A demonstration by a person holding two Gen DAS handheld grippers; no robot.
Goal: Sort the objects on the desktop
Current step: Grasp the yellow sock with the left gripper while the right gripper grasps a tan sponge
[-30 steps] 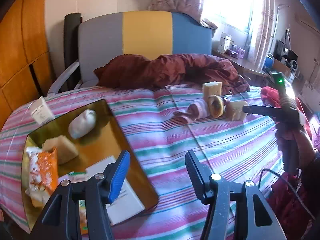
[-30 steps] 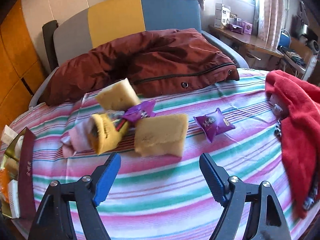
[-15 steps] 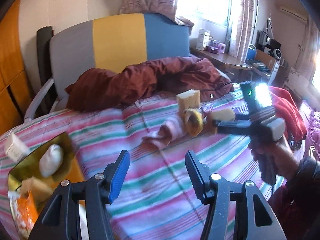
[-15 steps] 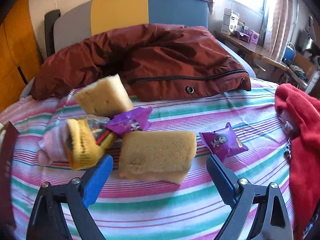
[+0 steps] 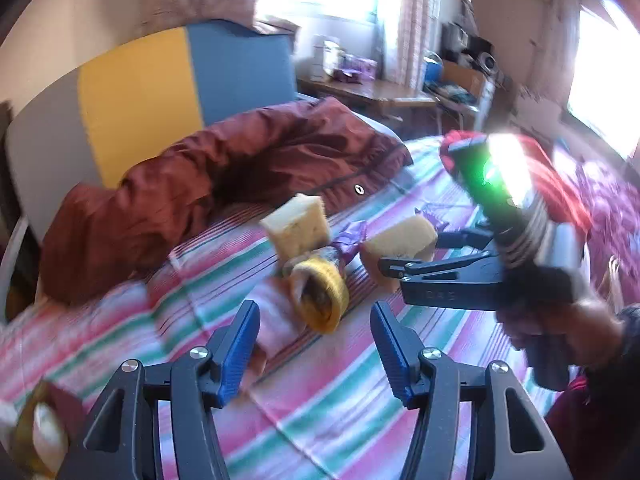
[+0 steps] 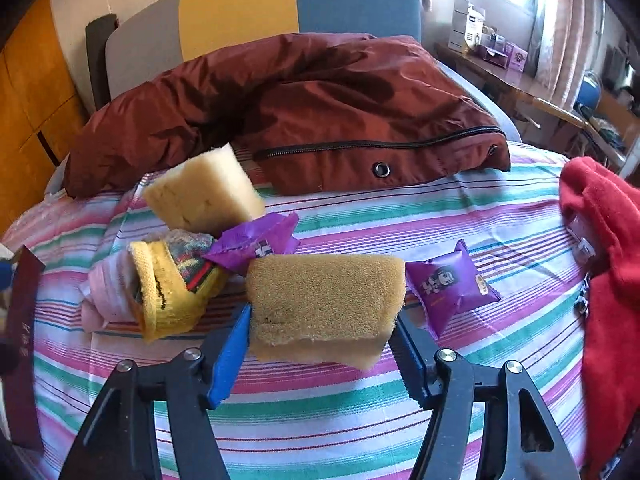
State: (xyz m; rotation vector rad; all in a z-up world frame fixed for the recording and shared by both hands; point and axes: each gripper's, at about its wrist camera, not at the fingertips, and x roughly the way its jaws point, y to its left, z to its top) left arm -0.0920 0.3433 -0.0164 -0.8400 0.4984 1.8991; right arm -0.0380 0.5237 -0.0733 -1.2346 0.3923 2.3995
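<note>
Bed (image 6: 320,420) bare in front of pile; sock roll (image 6: 168,288) left, purple packet (image 6: 448,284) right crowd sponge (image 6: 324,300); maroon jacket (image 6: 320,112) blocks behind.

A tan sponge block (image 6: 324,300) lies flat between my right tool's (image 6: 320,344) closing jaws; beside it lie a purple packet (image 6: 450,282), yellow-cuffed sock (image 6: 168,292) and paler sponge (image 6: 202,192).
</note>
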